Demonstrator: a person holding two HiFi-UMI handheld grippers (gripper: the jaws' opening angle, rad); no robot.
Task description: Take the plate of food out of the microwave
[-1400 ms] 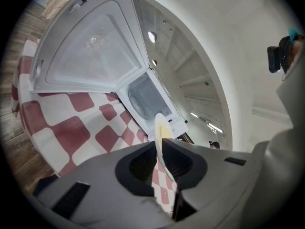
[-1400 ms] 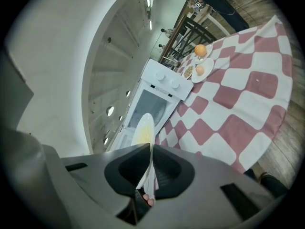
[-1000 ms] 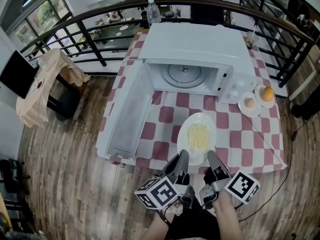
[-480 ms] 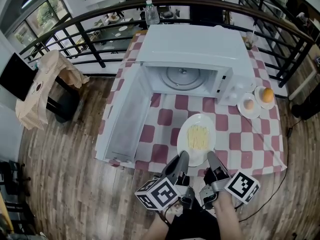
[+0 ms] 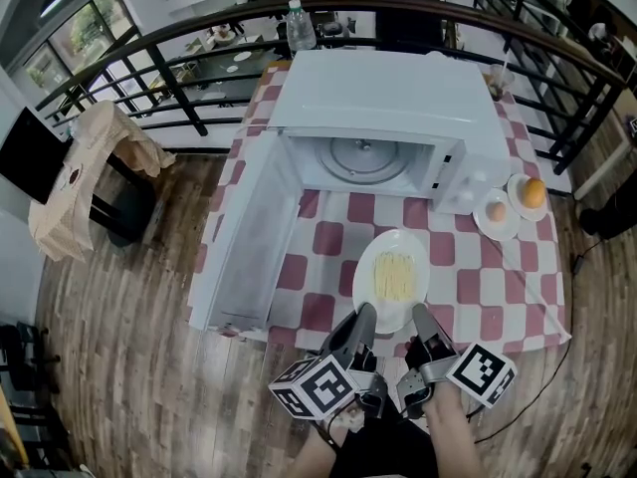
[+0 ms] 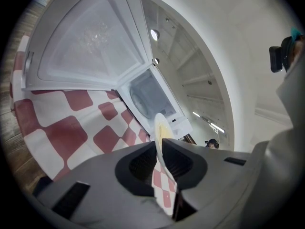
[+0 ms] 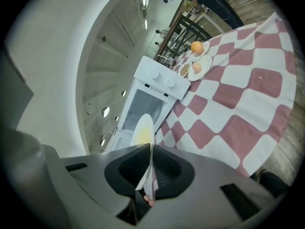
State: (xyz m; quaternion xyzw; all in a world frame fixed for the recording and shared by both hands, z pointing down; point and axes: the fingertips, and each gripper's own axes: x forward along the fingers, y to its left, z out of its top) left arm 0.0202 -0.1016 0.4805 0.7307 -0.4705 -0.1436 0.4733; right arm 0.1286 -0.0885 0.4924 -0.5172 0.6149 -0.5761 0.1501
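Left gripper: jaws drawn narrow, clamped on the near rim of the plate, which runs edge-on through the slot between the pads. Checked cloth shows through the gap below the rim.

Right gripper: jaws likewise narrow, pinching the same rim; the plate appears as a thin white blade between them.

Head view: left gripper and right gripper grip the plate's near edge side by side, close together.

Plate: white, round to slightly oval, shallow, plain rim. Food: a pale yellow patch of fine strands at the centre, with a broad bare margin all round.

Location: outside the microwave, in front of its opening, over the red-and-white checked tablecloth near the table's front edge. Cannot tell whether it rests on the cloth or is held just clear.

Microwave door swung fully open to the left; the glass turntable inside is bare.

At the right, beside the microwave: two small dishes, one with an egg, one with an orange.
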